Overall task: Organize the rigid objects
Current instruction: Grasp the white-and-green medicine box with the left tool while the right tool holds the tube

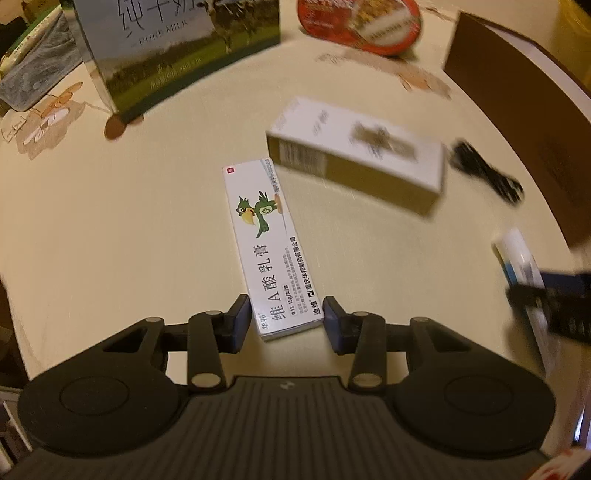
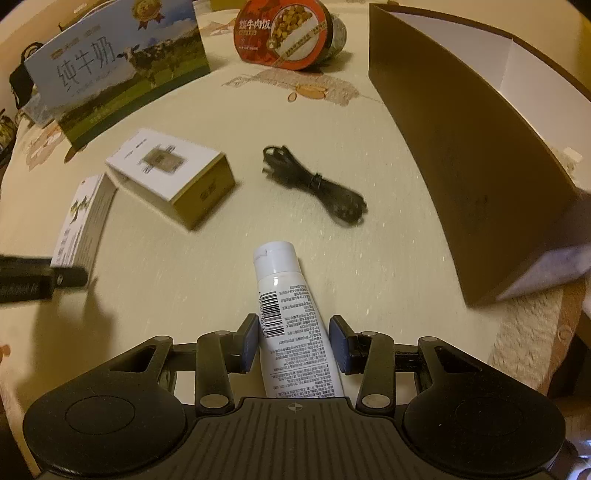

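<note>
A long white ointment box point(image 1: 271, 243) printed with a green bird has its near end between the blue pads of my left gripper point(image 1: 286, 301), which press on both its sides. The box stays sharp while the table behind it blurs. In the right wrist view a white tube point(image 2: 291, 314) with a barcode and a white cap points away from me, and my right gripper point(image 2: 294, 321) is shut on its body. The right gripper and the tube also show blurred at the edge of the left wrist view.
A white-and-gold carton point(image 2: 170, 173) and a coiled black cable point(image 2: 314, 181) lie mid-table. An open brown box point(image 2: 461, 147) stands at the right. A milk carton point(image 2: 118, 66) and a red instant-rice bowl point(image 2: 291, 33) stand at the back of the cream table point(image 2: 258, 122).
</note>
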Demonstrator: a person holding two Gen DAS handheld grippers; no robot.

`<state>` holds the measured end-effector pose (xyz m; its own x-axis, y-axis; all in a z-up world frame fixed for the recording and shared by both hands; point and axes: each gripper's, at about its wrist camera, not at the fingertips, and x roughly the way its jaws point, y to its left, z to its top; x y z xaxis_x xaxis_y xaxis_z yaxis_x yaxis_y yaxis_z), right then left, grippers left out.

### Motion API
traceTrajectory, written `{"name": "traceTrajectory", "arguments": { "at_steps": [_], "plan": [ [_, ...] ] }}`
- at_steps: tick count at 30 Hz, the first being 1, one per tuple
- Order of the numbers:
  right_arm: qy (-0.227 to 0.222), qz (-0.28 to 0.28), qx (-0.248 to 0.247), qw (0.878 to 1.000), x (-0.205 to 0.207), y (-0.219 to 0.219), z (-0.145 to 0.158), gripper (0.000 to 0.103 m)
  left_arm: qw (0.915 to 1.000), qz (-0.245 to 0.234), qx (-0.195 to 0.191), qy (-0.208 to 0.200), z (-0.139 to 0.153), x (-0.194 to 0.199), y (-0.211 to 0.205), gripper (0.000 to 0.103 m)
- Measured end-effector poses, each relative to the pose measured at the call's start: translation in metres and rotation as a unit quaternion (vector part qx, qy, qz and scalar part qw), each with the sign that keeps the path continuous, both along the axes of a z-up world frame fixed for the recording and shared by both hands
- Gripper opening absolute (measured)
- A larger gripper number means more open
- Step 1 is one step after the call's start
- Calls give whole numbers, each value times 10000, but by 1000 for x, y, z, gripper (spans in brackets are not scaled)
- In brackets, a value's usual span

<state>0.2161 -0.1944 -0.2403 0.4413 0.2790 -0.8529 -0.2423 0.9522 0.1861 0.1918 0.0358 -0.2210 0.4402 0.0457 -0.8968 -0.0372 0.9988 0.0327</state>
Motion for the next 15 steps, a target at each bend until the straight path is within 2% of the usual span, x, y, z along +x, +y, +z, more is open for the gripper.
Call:
{"name": "traceTrajectory", "arguments": {
  "at_steps": [7,10,13,15],
  "plan": [
    [79,153,-92,9998,-28,1,1,39,9987,-244,-131,435,0,-30,-7,36],
    [47,255,-174,9995,-34,4,1,39,9988,-228,-113,411,2,-28,-7,37],
    [80,287,-225,9993,-29,7,-1,40,9992,-180,-148,325,6,-17,-6,45],
    [100,297,-220,9993,-24,8,-2,43,9994,-123,-135,307,6,-8,-6,46]
  ]
}}
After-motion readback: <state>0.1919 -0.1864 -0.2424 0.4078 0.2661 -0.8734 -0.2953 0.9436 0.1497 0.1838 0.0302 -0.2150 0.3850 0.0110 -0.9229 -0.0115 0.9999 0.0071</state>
